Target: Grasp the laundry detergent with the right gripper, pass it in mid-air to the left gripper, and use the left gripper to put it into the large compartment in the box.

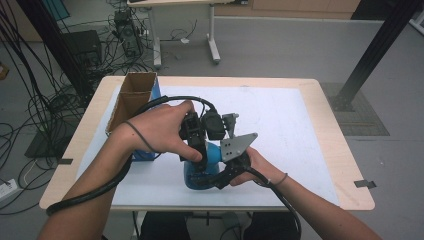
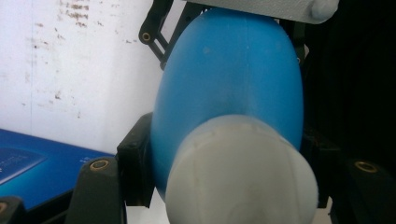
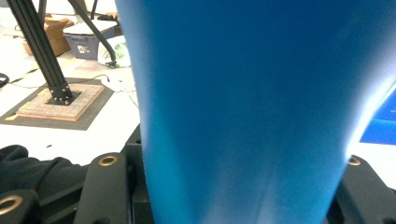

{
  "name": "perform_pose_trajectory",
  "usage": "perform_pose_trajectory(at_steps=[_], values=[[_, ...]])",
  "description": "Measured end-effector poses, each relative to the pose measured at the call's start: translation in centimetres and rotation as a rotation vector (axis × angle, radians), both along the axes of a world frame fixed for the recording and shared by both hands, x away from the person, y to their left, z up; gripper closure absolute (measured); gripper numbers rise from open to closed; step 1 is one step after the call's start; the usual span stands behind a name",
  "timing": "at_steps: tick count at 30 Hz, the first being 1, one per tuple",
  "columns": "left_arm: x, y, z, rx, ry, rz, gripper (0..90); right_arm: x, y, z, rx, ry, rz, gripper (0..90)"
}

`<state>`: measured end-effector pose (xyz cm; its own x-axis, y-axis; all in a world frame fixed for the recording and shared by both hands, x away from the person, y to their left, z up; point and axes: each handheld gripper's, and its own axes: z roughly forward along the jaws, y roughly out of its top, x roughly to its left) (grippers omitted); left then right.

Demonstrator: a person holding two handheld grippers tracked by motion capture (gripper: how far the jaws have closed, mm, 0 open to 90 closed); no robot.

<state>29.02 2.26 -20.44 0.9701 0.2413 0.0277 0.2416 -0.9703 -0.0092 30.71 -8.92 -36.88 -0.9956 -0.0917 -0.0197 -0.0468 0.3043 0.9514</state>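
Grey floor with many loose cables surrounds the wooden worktop [image 1: 325, 125], which carries a white mat [image 1: 290, 130]. At its left side stands an open cardboard box [image 1: 131, 97] with a blue side. Near the front middle of the mat, a blue bottle with a white cap [image 1: 202, 167] is held between both tools. The left gripper [image 1: 195, 145] comes from above, and its jaws are closed around the bottle near the white cap [image 2: 243, 172]. The right gripper [image 1: 227, 172] meets the bottle from the right, and its jaws press on the wide blue body [image 3: 243, 116]. A grey three-cornered plate [image 1: 237, 146] sits on top of it.
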Motion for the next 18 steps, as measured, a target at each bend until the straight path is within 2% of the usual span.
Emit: perform_pose_trajectory(at_steps=[10, 18], values=[[-0.01, -0.02, 0.04, 0.0, -0.001, -0.004, 36.8, -0.03, 0.02, -0.02, 0.0, -0.001, -0.003, 42.0], [0.01, -0.14, 0.26, -0.006, 0.0, -0.013, 37.0, -0.08, -0.07, -0.12, 0.023, 0.015, -0.002, 41.3]])
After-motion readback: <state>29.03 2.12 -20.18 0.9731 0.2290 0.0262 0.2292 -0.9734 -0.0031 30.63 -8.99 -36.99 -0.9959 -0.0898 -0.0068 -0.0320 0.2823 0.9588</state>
